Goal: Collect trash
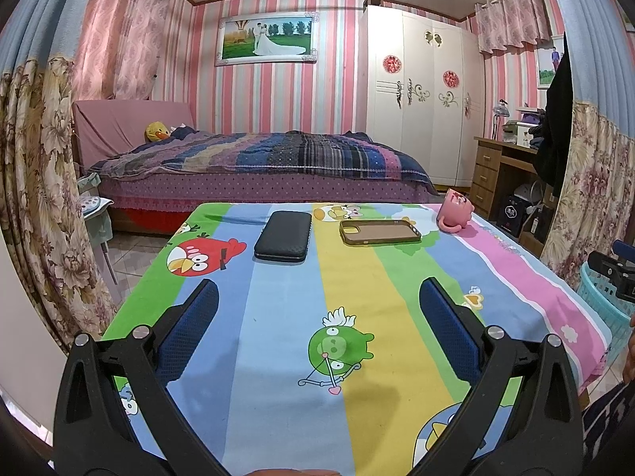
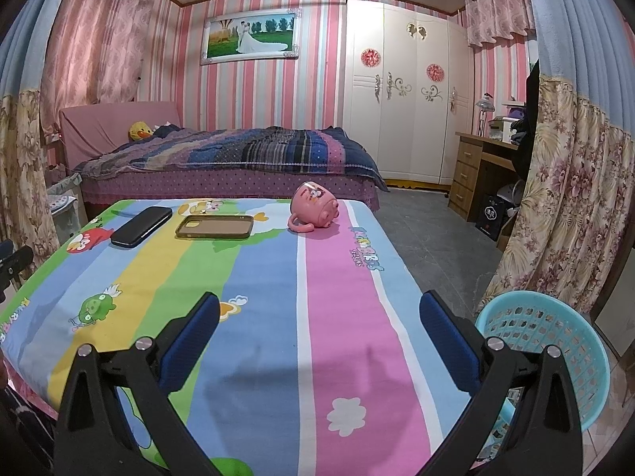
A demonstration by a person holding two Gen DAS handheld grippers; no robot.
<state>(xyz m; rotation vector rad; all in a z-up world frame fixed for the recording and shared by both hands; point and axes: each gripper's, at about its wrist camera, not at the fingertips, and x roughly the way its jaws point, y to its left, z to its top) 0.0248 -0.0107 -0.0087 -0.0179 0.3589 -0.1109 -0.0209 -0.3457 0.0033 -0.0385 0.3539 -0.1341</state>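
Pink, tipped on its side, the cup (image 2: pixel 313 208) lies at the worktop's (image 2: pixel 278 337) far edge, ahead and slightly left of our right hand-held gripper (image 2: pixel 319 329), which looks nearer than the left hand-held gripper (image 1: pixel 317 317); both are spread apart and empty; the basket (image 2: pixel 555 341) sits just right.

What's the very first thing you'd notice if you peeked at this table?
The bright cartoon-bird tablecloth grabs the eye first, striped in green, blue, yellow and pink. At its far end lie a dark phone, a brown phone case and a pink mug tipped on its side. A blue basket sits beside the table on the right, and both the left gripper and right gripper hover open.
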